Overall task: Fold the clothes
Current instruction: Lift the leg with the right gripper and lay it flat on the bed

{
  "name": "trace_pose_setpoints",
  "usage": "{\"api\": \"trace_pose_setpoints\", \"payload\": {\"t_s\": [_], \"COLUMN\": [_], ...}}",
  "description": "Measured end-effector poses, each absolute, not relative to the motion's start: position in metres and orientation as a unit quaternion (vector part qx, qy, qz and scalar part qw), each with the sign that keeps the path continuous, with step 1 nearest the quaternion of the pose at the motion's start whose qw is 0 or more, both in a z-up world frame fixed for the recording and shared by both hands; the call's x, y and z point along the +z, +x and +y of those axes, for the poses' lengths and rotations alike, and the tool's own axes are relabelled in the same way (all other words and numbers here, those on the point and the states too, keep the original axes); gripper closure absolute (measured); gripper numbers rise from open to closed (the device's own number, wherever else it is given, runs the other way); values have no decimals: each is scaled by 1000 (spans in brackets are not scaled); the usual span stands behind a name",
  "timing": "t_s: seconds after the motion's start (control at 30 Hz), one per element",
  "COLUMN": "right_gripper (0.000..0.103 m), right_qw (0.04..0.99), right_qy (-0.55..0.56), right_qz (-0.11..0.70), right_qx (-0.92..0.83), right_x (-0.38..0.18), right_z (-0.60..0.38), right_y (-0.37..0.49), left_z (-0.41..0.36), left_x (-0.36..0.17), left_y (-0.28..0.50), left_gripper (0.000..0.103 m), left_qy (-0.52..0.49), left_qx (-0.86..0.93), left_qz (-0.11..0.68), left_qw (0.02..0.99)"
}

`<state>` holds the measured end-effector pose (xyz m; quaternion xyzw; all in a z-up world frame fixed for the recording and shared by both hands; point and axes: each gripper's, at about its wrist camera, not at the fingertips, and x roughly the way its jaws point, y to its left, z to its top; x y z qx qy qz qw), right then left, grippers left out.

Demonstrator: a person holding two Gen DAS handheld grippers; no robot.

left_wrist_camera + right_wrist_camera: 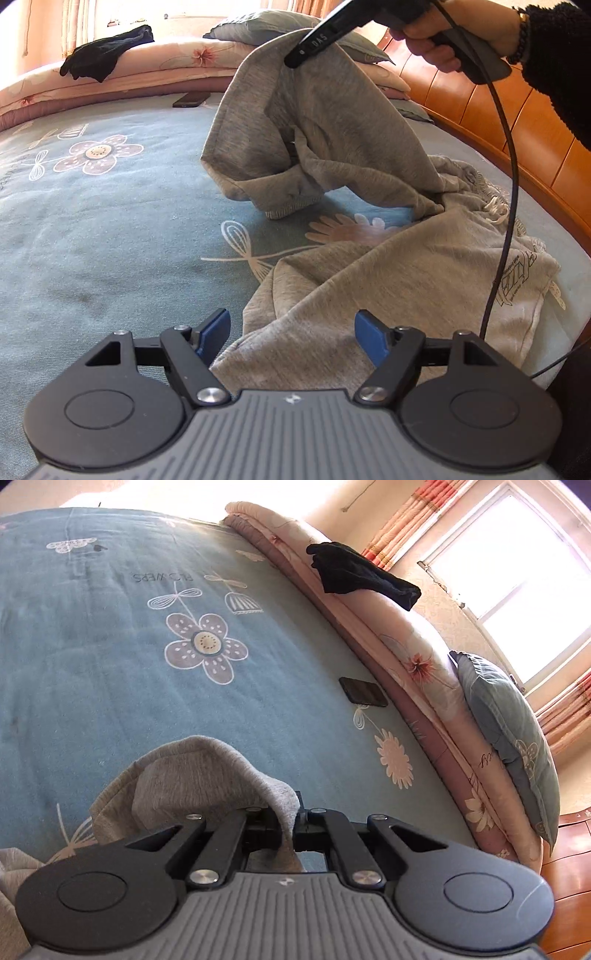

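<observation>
Grey sweatpants lie crumpled on the blue flowered bedsheet. In the left wrist view my left gripper is open, its blue pads standing either side of the near trouser leg without pressing it. At the top of that view my right gripper, held by a hand in a black sleeve, is shut on the other leg and holds it up off the bed, cuff hanging. The right wrist view shows the right gripper shut on the grey sweatpants, which bunch up over its left finger.
A black garment lies on the folded floral quilt at the far side. A dark phone rests on the sheet. A blue pillow and the wooden headboard are at the right. A cable hangs from the right gripper.
</observation>
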<state>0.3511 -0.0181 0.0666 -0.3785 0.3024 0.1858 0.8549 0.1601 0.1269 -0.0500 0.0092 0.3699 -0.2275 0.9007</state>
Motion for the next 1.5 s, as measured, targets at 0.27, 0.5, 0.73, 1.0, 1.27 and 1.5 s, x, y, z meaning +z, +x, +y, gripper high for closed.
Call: {"api": "trace_pose_setpoints", "payload": {"t_s": [0.27,0.5,0.73,1.0,1.27,1.5], "right_gripper": [99,100,100,100,99,99], "right_qw": [877,897,903,904,907,911], "right_qy": [-367,-333,-309,-300,-283,-270], "right_qz": [252,231,232,232,231,238], "right_qx": [183,174,186,197,211,203], "right_x": [95,103,103,114,117,111], "right_z": [4,16,9,-10,-25,-36], "right_y": [386,419,424,409,397,399], "left_z": [143,164,165,132,119,178], "left_x": [-50,-43,-28,-60,-82,-45], "left_y": [166,179,260,361,392,372], "left_gripper": [28,28,28,28,100,101], "left_qy": [-8,-25,-32,-162,-195,-225], "left_qx": [-229,-237,-272,-308,-249,-198], "left_qz": [357,343,334,365,382,309], "left_qw": [906,909,902,864,868,903]}}
